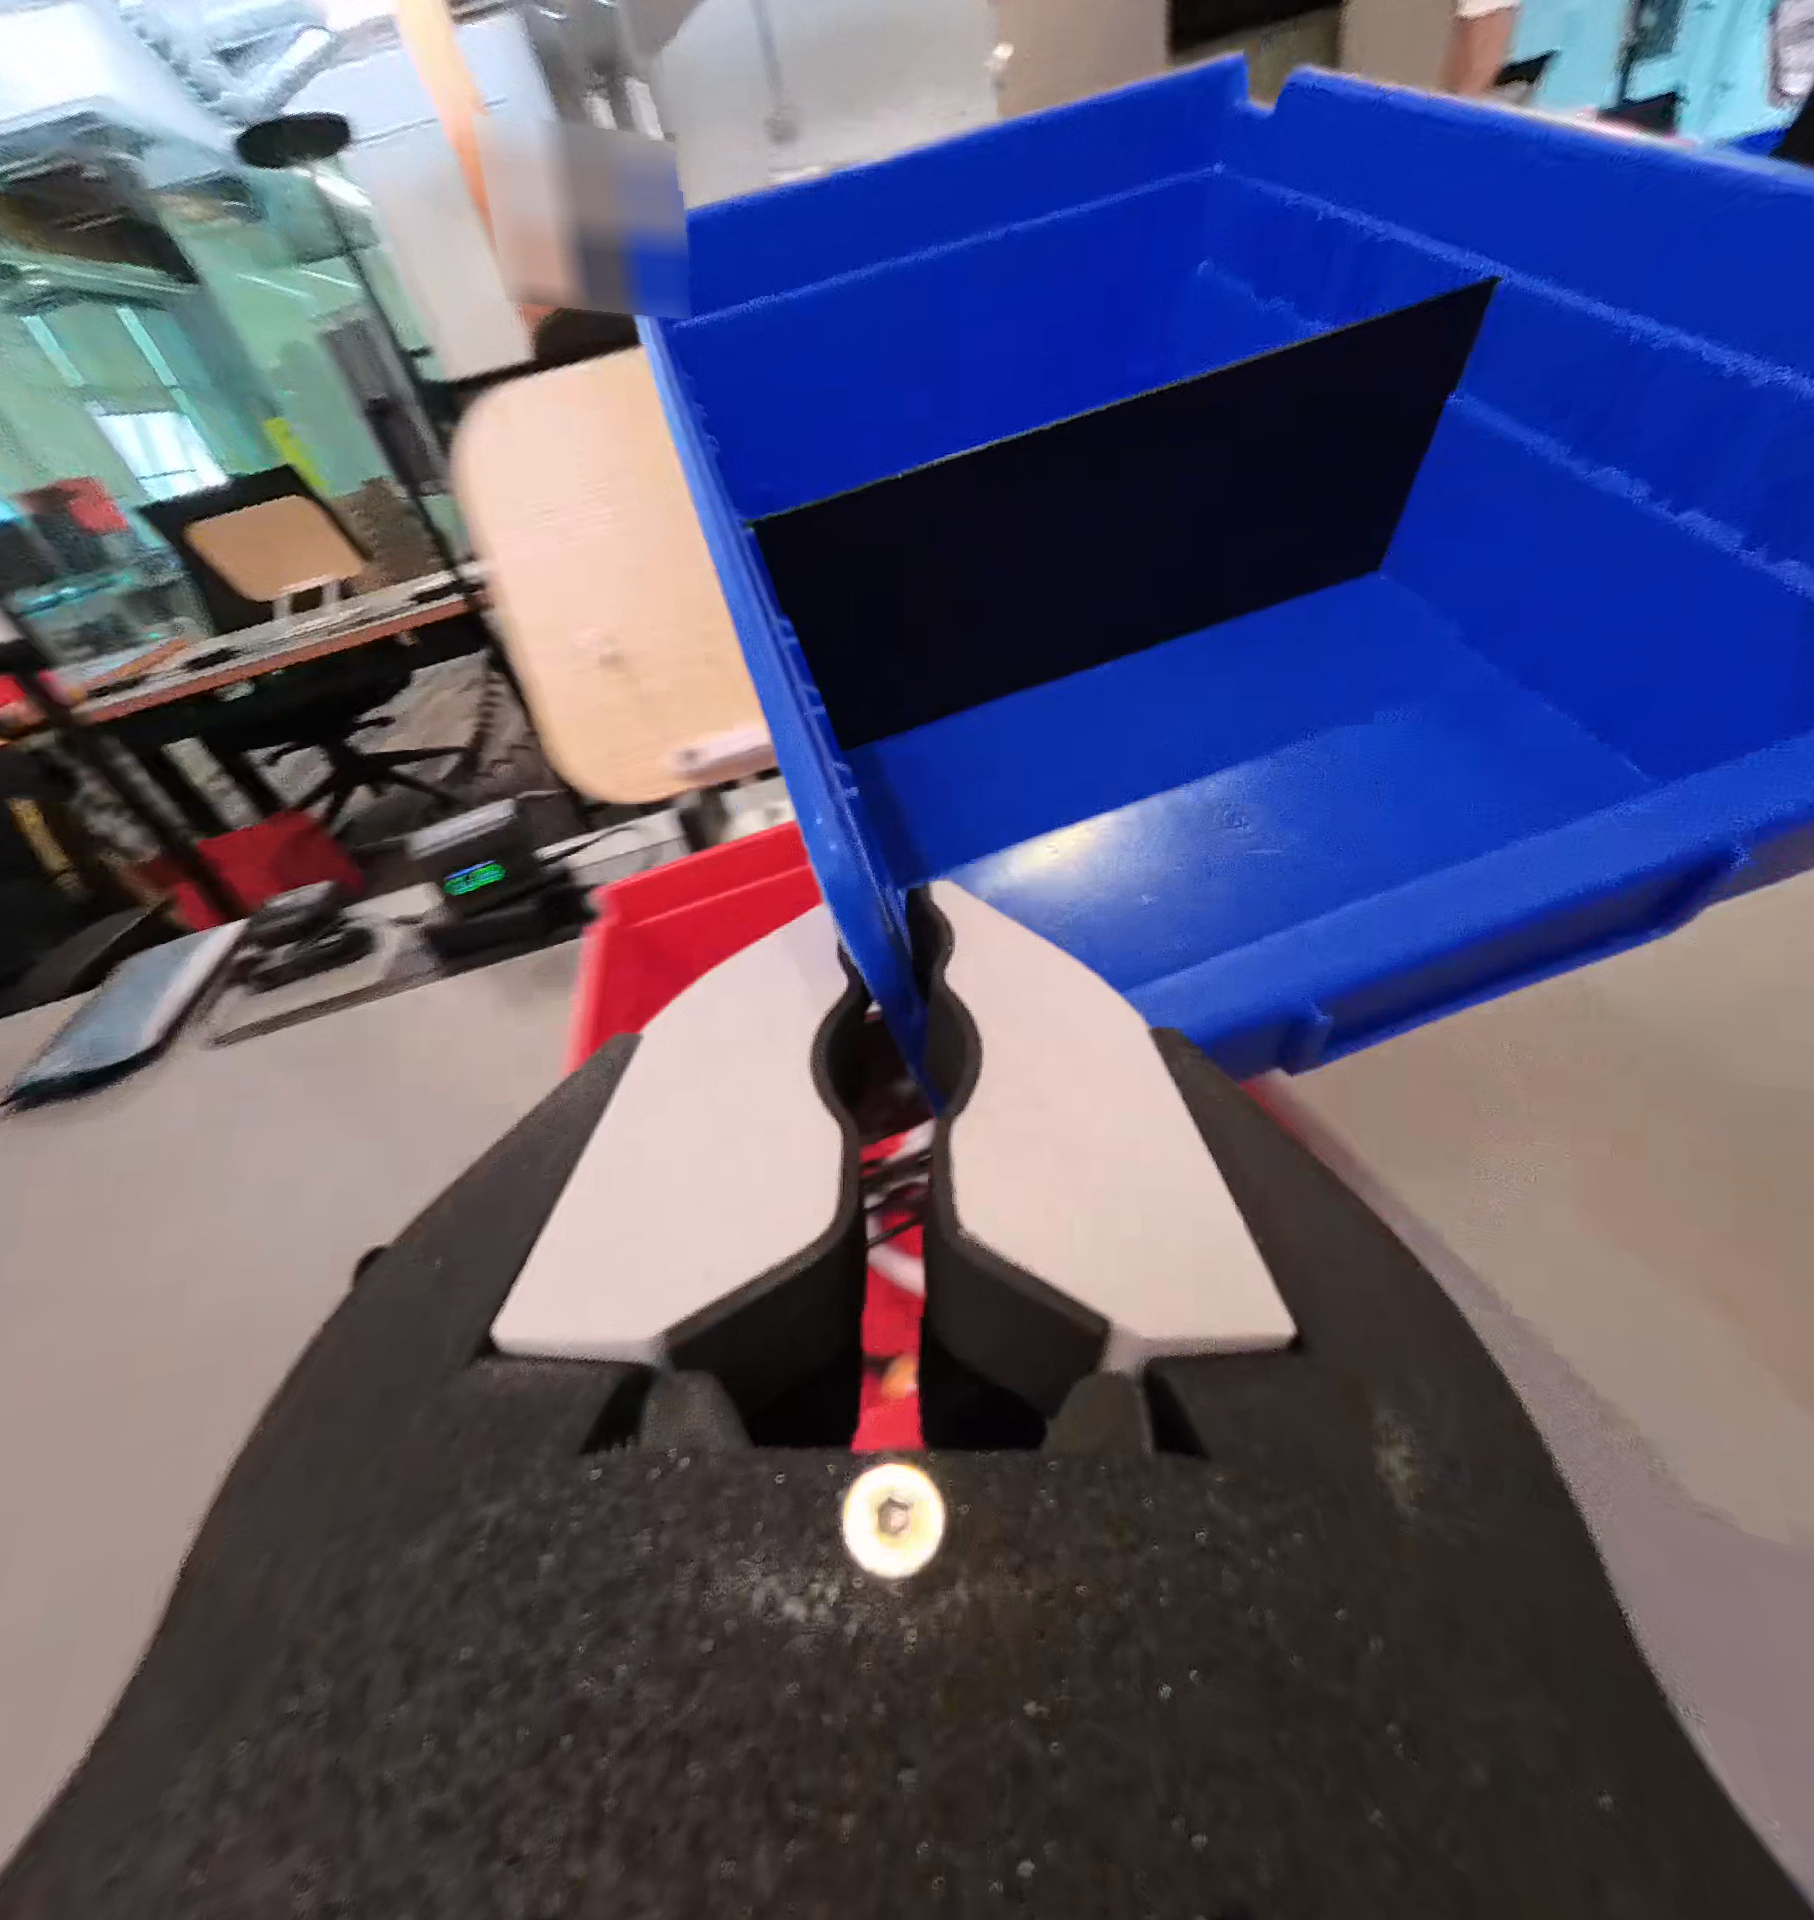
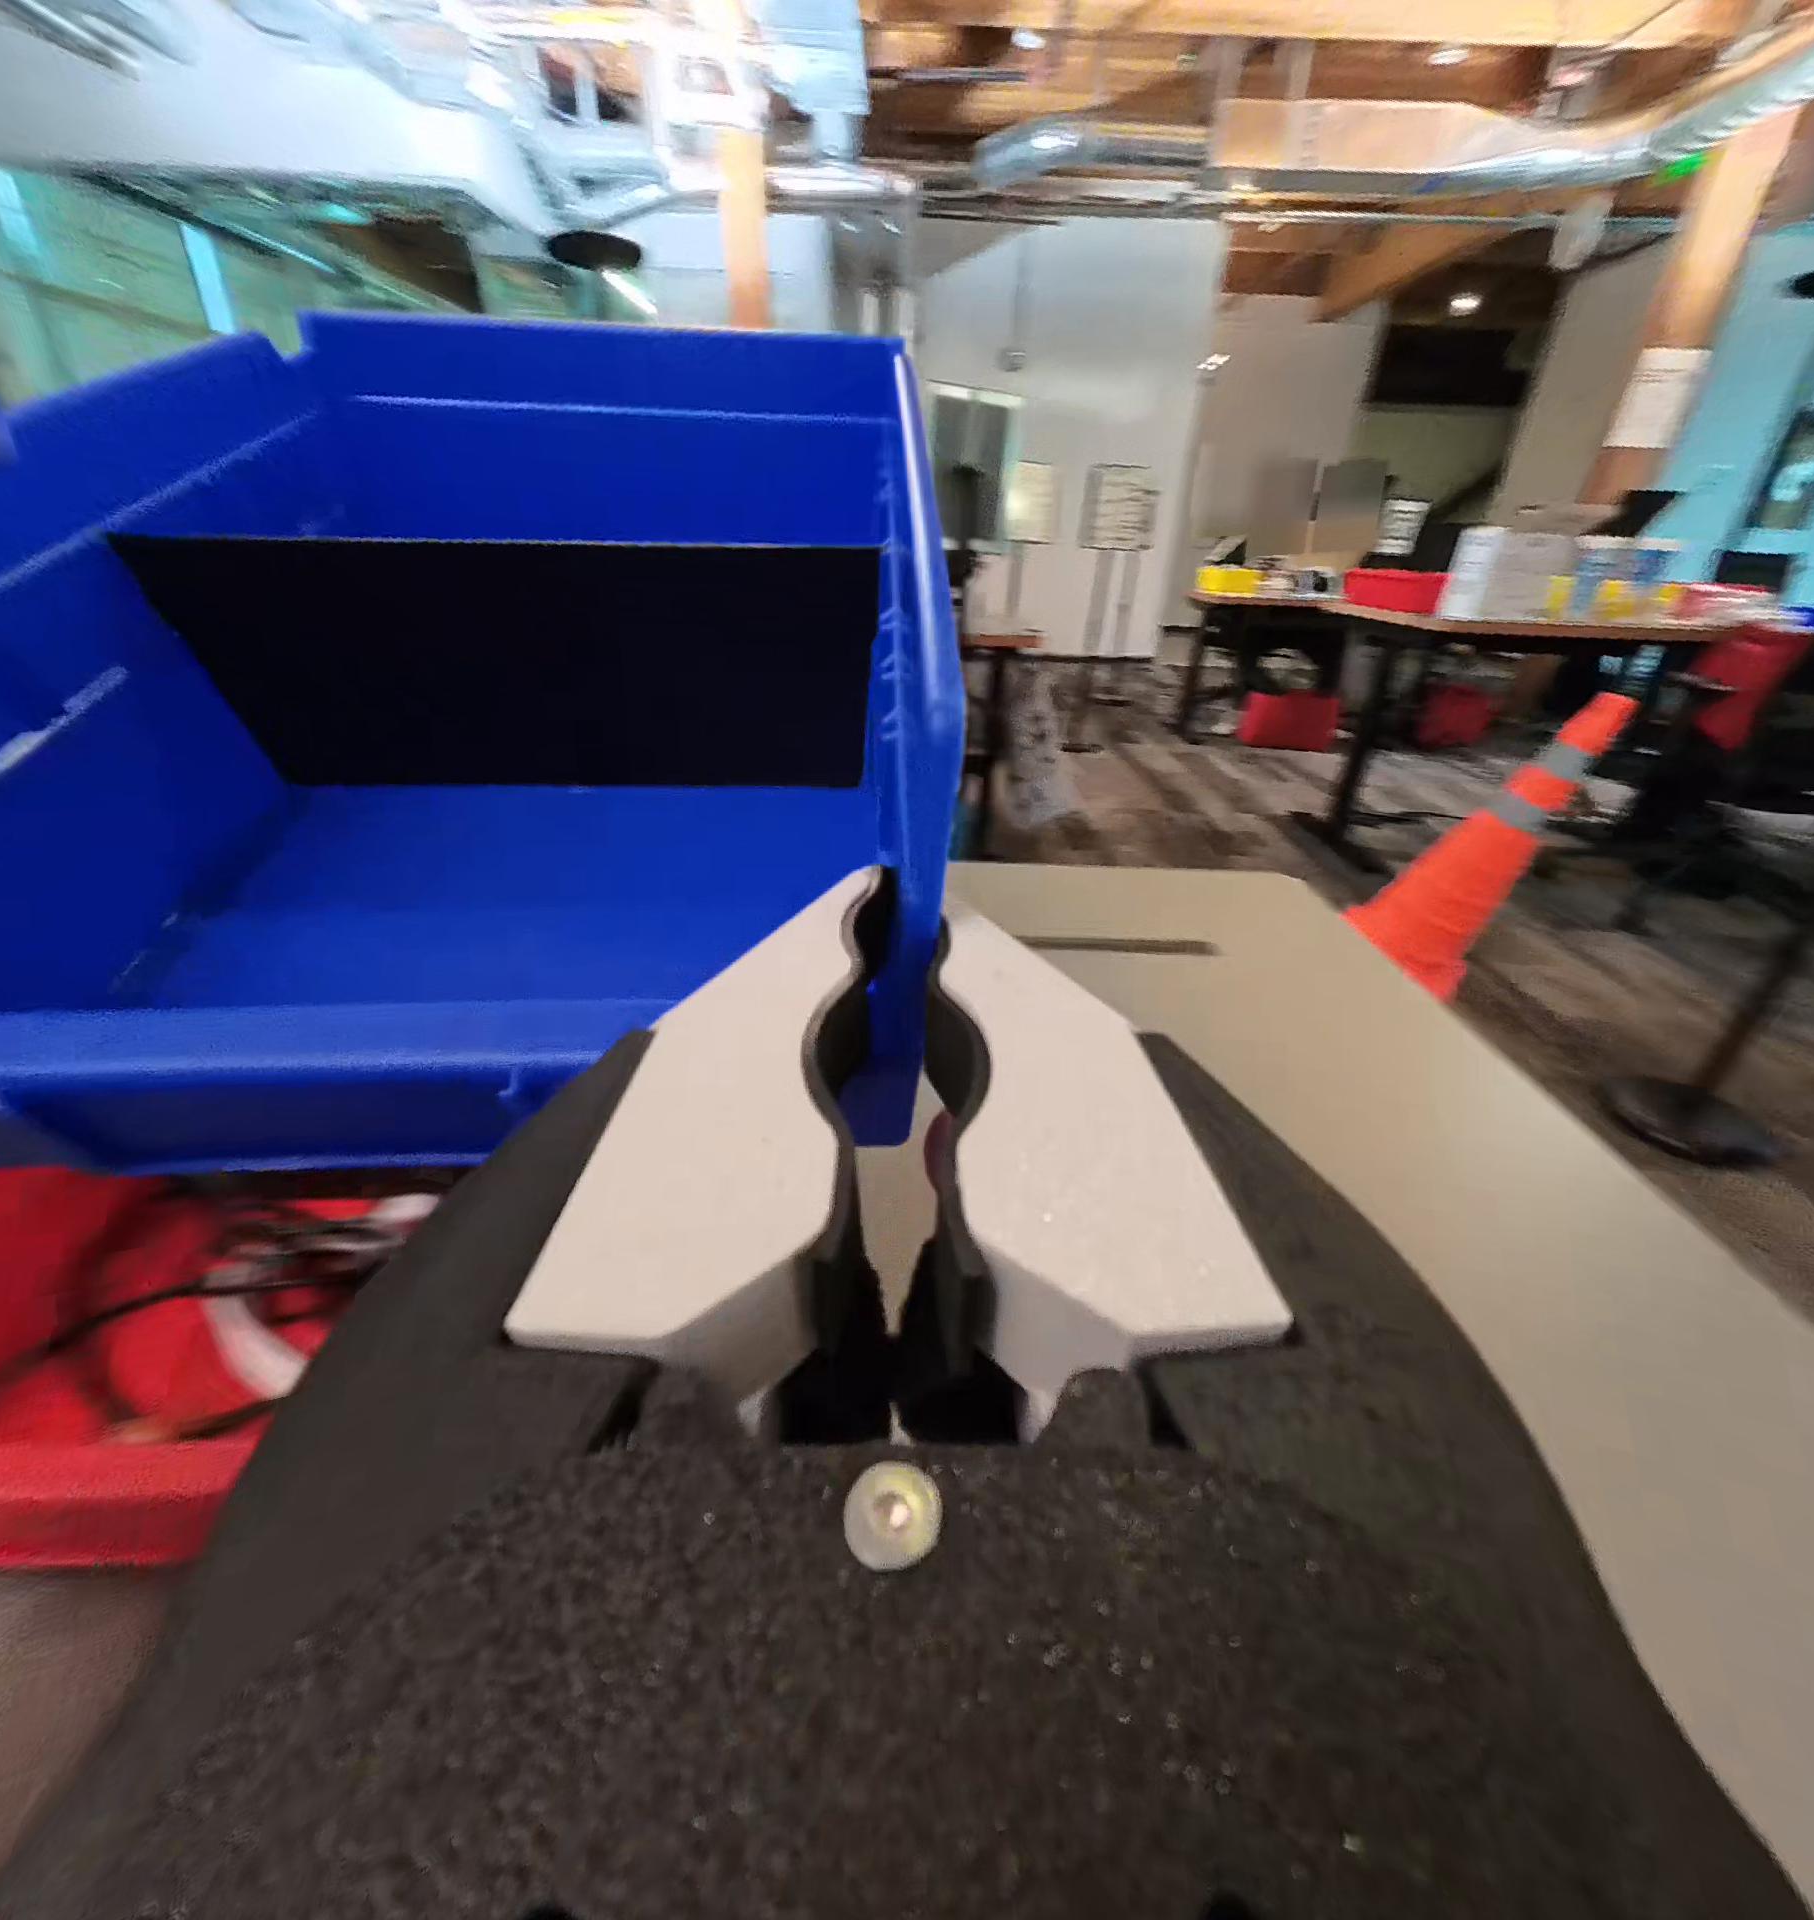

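Observation:
A blue plastic bin [image 1: 1298,810] with a black divider [image 1: 1090,561] across its inside is held up off the grey table, tilted. It looks empty. My left gripper [image 1: 898,935] is shut on the bin's left side wall. My right gripper [image 2: 908,914] is shut on the bin's [image 2: 415,914] right side wall. A red bin [image 1: 695,925] sits on the table just below the blue bin; in the right wrist view the red bin [image 2: 82,1496] holds red items and dark cables.
The grey table [image 2: 1505,1299] stretches under both grippers, with a slot [image 2: 1121,948] near its far edge. An orange traffic cone [image 2: 1485,842] stands on the floor to the right. A dark flat device [image 1: 124,1018] lies at the table's left. Desks and chairs stand beyond. Some 20 cm of space lies between my two pairs of fingers.

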The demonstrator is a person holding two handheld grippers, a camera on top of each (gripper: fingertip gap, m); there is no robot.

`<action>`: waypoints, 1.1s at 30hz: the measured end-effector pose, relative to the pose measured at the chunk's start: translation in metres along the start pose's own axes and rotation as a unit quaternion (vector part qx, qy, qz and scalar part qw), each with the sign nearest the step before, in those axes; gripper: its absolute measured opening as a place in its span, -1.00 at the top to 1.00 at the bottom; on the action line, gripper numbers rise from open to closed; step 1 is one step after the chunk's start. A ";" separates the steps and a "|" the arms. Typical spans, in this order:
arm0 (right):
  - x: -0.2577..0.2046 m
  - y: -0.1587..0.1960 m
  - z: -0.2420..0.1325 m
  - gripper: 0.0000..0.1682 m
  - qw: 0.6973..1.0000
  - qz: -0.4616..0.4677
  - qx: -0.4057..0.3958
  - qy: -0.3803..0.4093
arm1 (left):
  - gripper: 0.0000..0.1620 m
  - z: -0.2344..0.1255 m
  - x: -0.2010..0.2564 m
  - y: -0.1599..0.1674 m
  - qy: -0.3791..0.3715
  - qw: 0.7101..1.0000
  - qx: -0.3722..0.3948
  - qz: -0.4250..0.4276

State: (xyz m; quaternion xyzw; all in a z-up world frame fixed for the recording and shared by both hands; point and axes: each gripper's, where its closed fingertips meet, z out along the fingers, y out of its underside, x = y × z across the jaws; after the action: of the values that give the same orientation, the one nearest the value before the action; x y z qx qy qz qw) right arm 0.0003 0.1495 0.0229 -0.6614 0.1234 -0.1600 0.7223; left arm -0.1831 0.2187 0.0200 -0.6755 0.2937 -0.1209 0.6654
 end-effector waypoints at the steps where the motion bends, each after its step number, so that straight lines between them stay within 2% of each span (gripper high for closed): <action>1: 0.030 0.010 0.004 1.00 1.000 -0.005 -0.008 0.016 | 0.93 0.016 0.028 -0.002 0.014 1.000 -0.007 0.005; 6: 0.163 0.071 0.006 1.00 0.995 -0.014 -0.076 0.061 | 0.93 0.077 0.162 0.010 0.090 0.994 -0.060 0.026; 8: 0.196 0.087 0.005 1.00 0.991 -0.006 -0.113 0.073 | 0.93 0.091 0.198 0.023 0.110 0.990 -0.087 0.010; 11: 0.219 0.106 0.007 1.00 0.986 -0.031 -0.144 0.081 | 0.94 0.101 0.225 0.042 0.115 0.988 -0.106 -0.009; 16: 0.214 0.138 0.020 1.00 0.980 -0.026 -0.190 0.062 | 0.94 0.109 0.225 0.071 0.098 0.986 -0.133 -0.018; 20: 0.203 0.169 0.032 1.00 0.974 0.021 -0.223 0.037 | 0.92 0.111 0.219 0.091 0.082 0.986 -0.143 -0.006; 25: 0.205 0.175 0.036 0.97 0.969 0.022 -0.242 0.051 | 0.88 0.107 0.224 0.100 0.120 0.979 -0.162 -0.006; 27: 0.205 0.174 0.036 0.97 0.969 0.032 -0.240 0.045 | 0.82 0.097 0.220 0.087 0.137 0.979 -0.149 -0.010; 30: 0.206 0.173 0.035 0.94 0.970 0.032 -0.235 0.052 | 0.84 0.043 0.196 0.039 0.211 0.973 -0.070 -0.060; 31: 0.210 0.171 0.034 0.85 0.970 0.031 -0.230 0.067 | 0.85 0.024 0.177 0.027 0.226 0.970 -0.047 -0.076; 33: 0.216 0.161 0.031 0.71 0.976 0.021 -0.201 0.085 | 0.84 0.000 0.120 0.022 0.211 0.972 -0.031 -0.098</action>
State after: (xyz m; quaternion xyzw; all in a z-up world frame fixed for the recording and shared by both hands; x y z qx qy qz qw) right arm 0.2218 0.1046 -0.1267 -0.7745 0.2277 -0.1722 0.5645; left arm -0.0927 0.1527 -0.0282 -0.6806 0.3637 -0.3158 0.5521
